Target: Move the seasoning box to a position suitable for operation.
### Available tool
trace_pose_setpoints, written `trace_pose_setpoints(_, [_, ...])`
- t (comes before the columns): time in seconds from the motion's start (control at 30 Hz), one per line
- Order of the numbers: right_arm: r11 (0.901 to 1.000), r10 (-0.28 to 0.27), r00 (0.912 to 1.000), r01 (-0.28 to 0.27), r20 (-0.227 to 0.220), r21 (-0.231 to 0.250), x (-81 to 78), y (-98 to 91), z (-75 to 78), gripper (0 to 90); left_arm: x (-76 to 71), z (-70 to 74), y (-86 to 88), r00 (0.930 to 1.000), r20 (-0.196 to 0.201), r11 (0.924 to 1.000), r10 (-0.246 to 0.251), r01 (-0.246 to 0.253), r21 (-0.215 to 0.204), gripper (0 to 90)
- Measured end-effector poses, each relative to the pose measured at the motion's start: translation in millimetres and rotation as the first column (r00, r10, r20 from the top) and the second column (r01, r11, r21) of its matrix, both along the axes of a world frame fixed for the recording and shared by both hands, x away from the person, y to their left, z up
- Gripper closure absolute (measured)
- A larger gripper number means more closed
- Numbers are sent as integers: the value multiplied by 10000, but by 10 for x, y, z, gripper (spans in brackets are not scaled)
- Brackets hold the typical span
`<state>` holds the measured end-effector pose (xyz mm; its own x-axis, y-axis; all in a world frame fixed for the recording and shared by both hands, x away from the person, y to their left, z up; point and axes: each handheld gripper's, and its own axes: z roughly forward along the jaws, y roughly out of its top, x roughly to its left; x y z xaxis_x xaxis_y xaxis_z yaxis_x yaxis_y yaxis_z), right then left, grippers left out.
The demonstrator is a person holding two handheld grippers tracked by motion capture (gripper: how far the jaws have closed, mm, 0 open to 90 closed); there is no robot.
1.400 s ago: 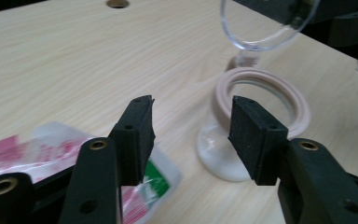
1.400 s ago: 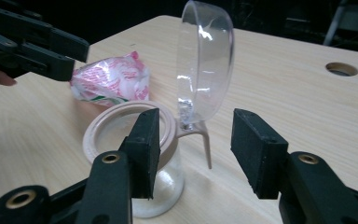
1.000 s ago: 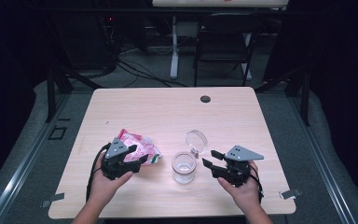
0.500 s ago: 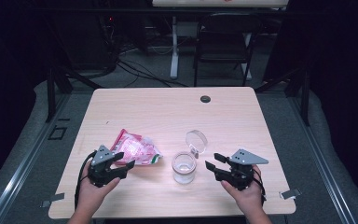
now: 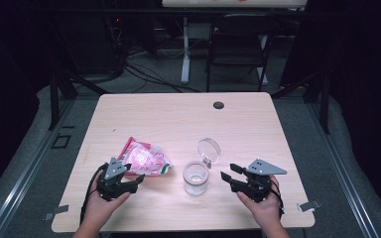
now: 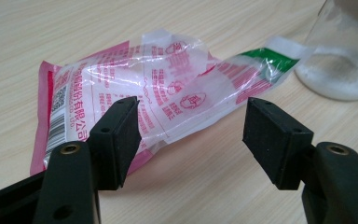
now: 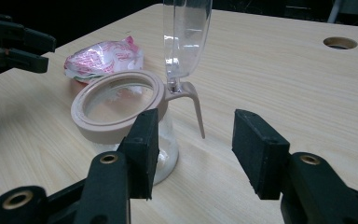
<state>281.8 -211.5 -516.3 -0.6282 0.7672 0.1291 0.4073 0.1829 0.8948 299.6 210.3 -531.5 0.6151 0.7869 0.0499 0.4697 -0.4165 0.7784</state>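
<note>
Left gripper [image 5: 138,179] hung with jaws wide apart, just short of the pink bag [image 5: 144,161], nothing between them; bare tabletop [image 5: 158,119] lay under that gap. Glass jar [image 5: 196,177] stood between the 2 grippers, its hinged lid [image 5: 209,148] raised behind the open mouth. Right gripper [image 5: 229,173], jaws apart, had bare wood between it and the jar. The far half of the table was free apart from 1 grommet hole [image 5: 219,105].

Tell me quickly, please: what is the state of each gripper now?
Left gripper: open, just opened wider, holds nothing; the pink bag lies beyond its jaws.
Right gripper: open, empty, beside the jar.
</note>
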Motion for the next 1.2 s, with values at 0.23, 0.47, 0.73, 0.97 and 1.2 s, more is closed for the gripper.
trace_pose_setpoints(0.23, [10000, 7, 10000, -7, -3, 33, 4, 2, -9, 504, 24, -64, -22, 9999, 55, 9976, 86, -89, 684, 360])
trace_pose_setpoints(0.47, [10000, 5, 10000, -5, -15, 9, 0, 11, -8, 504, 43, -119, -80, 9998, 119, 9936, -128, 114, 1124, 361])
trace_pose_setpoints(0.73, [10000, -1, 10000, 1, -8, 18, 0, 16, -4, 504, 85, -161, -188, 9985, 292, 9873, -467, 417, 1534, 364])
trace_pose_setpoints(0.97, [10000, -13, 10000, 13, 17, 17, 0, 25, -1, 505, 166, -204, -303, 9971, 279, 9827, -707, 648, 1735, 412])
trace_pose_setpoints(1.2, [10000, -22, 10000, 21, 55, 45, -1, 24, 9, 504, 221, -219, -357, 9963, 422, 9781, -744, 646, 1979, 436])
